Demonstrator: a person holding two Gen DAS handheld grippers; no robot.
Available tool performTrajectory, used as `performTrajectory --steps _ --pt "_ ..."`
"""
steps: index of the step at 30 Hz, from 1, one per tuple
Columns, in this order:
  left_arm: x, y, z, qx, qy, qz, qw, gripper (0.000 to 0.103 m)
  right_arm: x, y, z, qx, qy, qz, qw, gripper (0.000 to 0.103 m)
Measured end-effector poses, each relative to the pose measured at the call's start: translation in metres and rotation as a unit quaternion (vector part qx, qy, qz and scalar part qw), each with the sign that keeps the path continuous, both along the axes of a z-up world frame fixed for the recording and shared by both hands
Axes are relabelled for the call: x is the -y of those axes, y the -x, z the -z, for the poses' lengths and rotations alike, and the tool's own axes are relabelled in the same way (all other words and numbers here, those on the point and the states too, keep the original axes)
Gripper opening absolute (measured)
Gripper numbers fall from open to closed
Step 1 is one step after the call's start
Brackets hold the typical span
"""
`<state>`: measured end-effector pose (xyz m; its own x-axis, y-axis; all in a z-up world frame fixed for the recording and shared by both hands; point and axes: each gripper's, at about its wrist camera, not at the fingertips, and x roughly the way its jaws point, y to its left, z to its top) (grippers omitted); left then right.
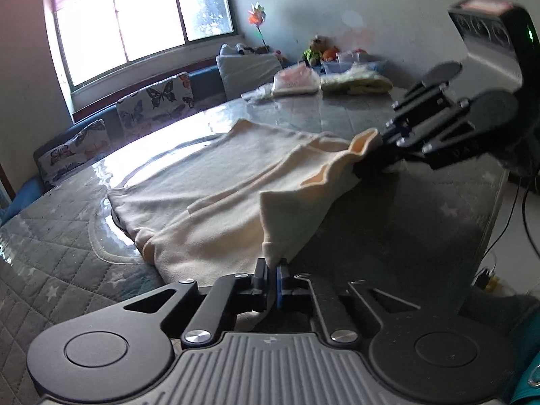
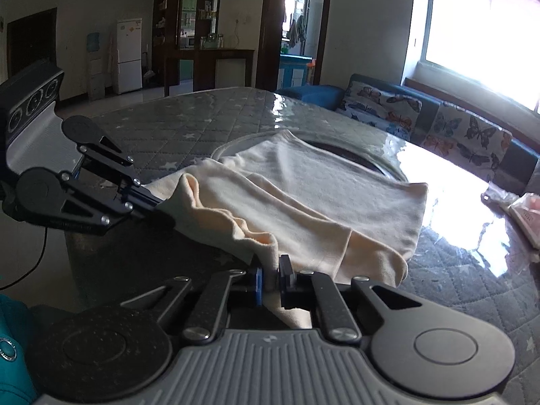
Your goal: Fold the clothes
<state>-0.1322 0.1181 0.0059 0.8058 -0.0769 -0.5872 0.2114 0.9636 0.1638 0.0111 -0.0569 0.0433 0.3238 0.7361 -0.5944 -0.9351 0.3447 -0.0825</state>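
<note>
A cream garment [image 1: 209, 195] lies spread on the quilted grey table [image 1: 67, 253], its near edge lifted. My left gripper [image 1: 272, 271] is shut on one corner of that edge. My right gripper [image 1: 366, 168] shows at the right of the left wrist view, shut on the other corner. In the right wrist view the garment [image 2: 320, 195] stretches ahead, my right gripper [image 2: 270, 276] is shut on its cloth, and my left gripper [image 2: 158, 204] holds the far corner at the left. The lifted edge sags between the two grippers.
Folded clothes [image 1: 297, 81] and a pale bundle [image 1: 357, 81] lie at the table's far end. A butterfly-pattern sofa [image 1: 152, 101] runs along the window side. A glossy cover [image 2: 449, 202] lies over the table. The table's edge [image 1: 496, 202] drops off at the right.
</note>
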Motion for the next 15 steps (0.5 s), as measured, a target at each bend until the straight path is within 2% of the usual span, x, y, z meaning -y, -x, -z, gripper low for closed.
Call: performTrajectory --steps 6,11,15 --pt "-0.001 0.023 -0.019 0.017 0.011 0.002 0.9998 0.005 0.008 0.019 -0.017 0.009 -0.009 -0.019 1.0 0.008" --pt "0.001 0.058 -0.035 0.022 0.028 0.006 0.9993 0.005 0.02 0.044 -0.034 0.006 -0.011 -0.044 0.999 0.007" --pt "0.009 0.087 -0.045 0.018 0.021 0.02 0.9994 0.005 0.032 0.07 -0.048 0.0 -0.006 -0.07 0.998 0.007"
